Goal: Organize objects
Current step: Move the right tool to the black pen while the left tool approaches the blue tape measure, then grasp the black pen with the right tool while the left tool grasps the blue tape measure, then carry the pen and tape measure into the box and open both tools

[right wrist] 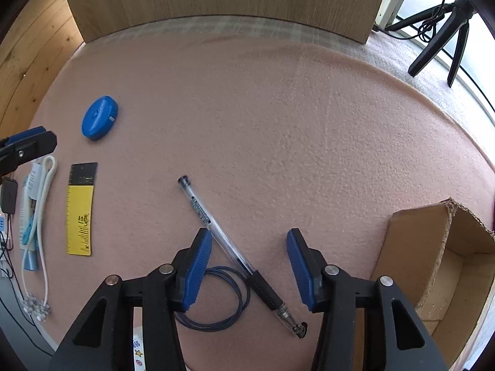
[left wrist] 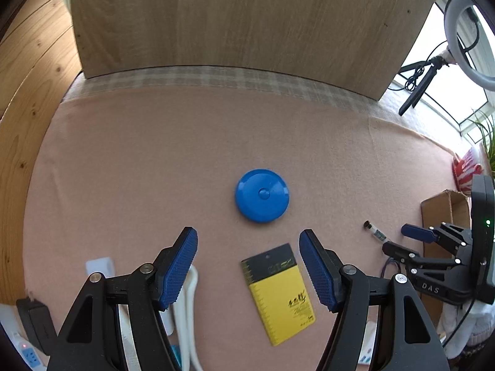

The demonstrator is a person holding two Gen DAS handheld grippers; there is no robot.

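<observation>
A round blue tape measure (left wrist: pixel 262 195) lies on the pink cloth ahead of my left gripper (left wrist: pixel 248 235), which is open and empty. A yellow and black card (left wrist: pixel 277 293) lies flat between its fingers, lower down. In the right wrist view a clear ballpoint pen (right wrist: pixel 235 253) lies diagonally on the cloth, passing between the fingers of my open right gripper (right wrist: pixel 249 236). A coil of thin blue wire (right wrist: pixel 213 298) sits beside the pen's grip. The tape measure (right wrist: pixel 99 117) and the card (right wrist: pixel 79 208) show at the left there.
An open cardboard box (right wrist: pixel 439 262) stands at the right edge of the cloth. White cables (right wrist: pixel 43 204), a tube and a power strip lie at the left edge. A wooden panel (left wrist: pixel 247 18) rises behind the table. A tripod (right wrist: pixel 445 27) stands at the far right.
</observation>
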